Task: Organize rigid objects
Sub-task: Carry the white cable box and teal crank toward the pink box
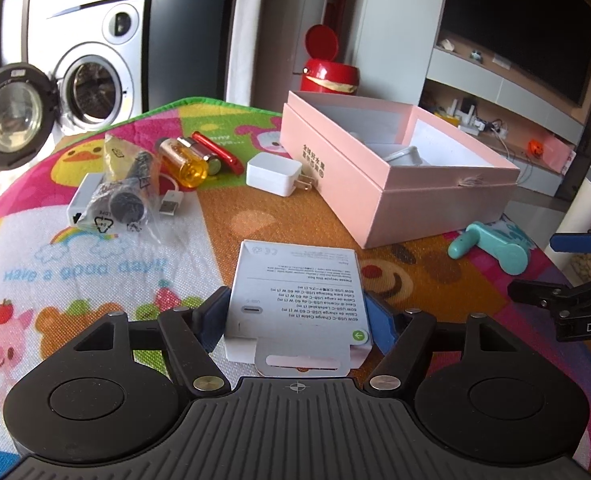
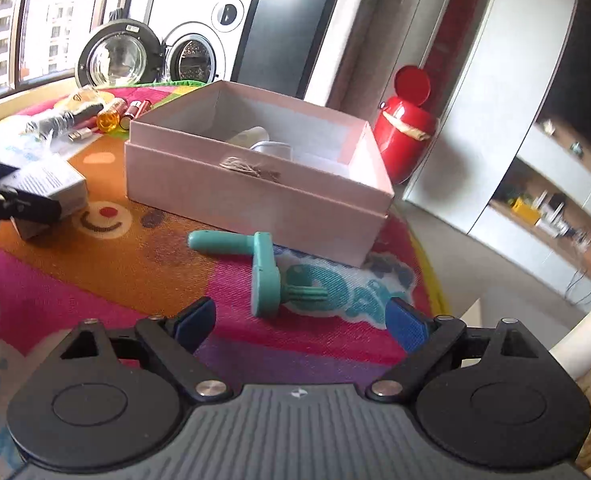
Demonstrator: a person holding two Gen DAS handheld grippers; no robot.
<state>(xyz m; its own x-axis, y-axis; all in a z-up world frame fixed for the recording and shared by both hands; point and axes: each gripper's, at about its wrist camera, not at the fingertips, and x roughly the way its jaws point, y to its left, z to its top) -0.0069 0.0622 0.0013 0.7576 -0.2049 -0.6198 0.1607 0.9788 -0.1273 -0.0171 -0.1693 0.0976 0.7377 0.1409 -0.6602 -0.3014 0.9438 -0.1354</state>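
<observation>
The left hand-held gripper (image 1: 295, 316) has its blue pads against both long sides of a white cable box (image 1: 295, 296), pinching it low over the patterned counter (image 1: 75, 264). The box's long axis runs toward twelve o'clock, its hang tab nearest the camera. It looks like light, stiff cardboard that could crush; the narrow sides suit the grip. An open pink box (image 1: 395, 168) sits at one o'clock. The right hand-held gripper (image 2: 301, 320) is spread and empty before a teal crank handle (image 2: 263, 268).
</observation>
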